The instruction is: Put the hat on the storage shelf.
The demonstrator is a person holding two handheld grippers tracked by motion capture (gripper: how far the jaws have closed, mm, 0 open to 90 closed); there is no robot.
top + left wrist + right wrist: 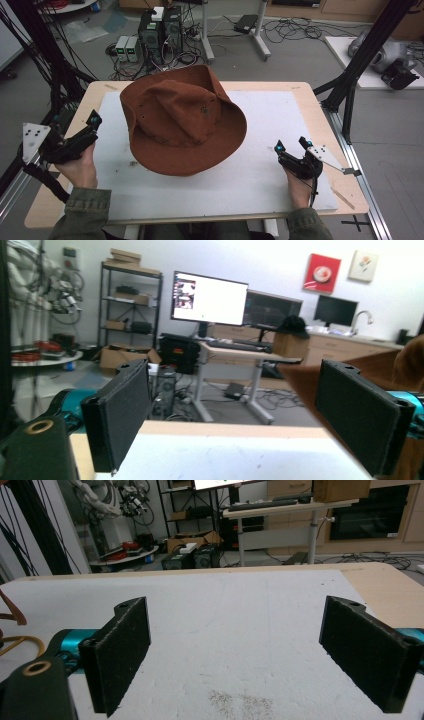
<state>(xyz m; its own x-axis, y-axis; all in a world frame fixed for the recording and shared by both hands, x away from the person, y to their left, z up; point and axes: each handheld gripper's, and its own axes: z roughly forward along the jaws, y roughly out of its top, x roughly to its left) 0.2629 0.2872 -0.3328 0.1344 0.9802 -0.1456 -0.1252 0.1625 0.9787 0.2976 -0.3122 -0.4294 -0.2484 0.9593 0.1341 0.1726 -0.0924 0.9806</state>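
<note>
A large brown brimmed hat [182,120] lies crown-up on the white mat [280,115], left of centre. My left gripper [92,127] is held at the mat's left edge, just left of the brim, and is open. In the left gripper view its jaws [240,390] stand wide apart with nothing between them, and the hat's brim [370,362] shows behind the right jaw. My right gripper [291,145] hovers over the mat's near right part, apart from the hat. Its jaws [240,630] are open over bare mat [240,595].
The mat covers most of a wooden table [300,90]. Black frame posts [357,60] rise at the table's right and left sides. Computer boxes [160,30] and tangled cables sit on the floor beyond the far edge. A faint brown stain [240,702] marks the mat.
</note>
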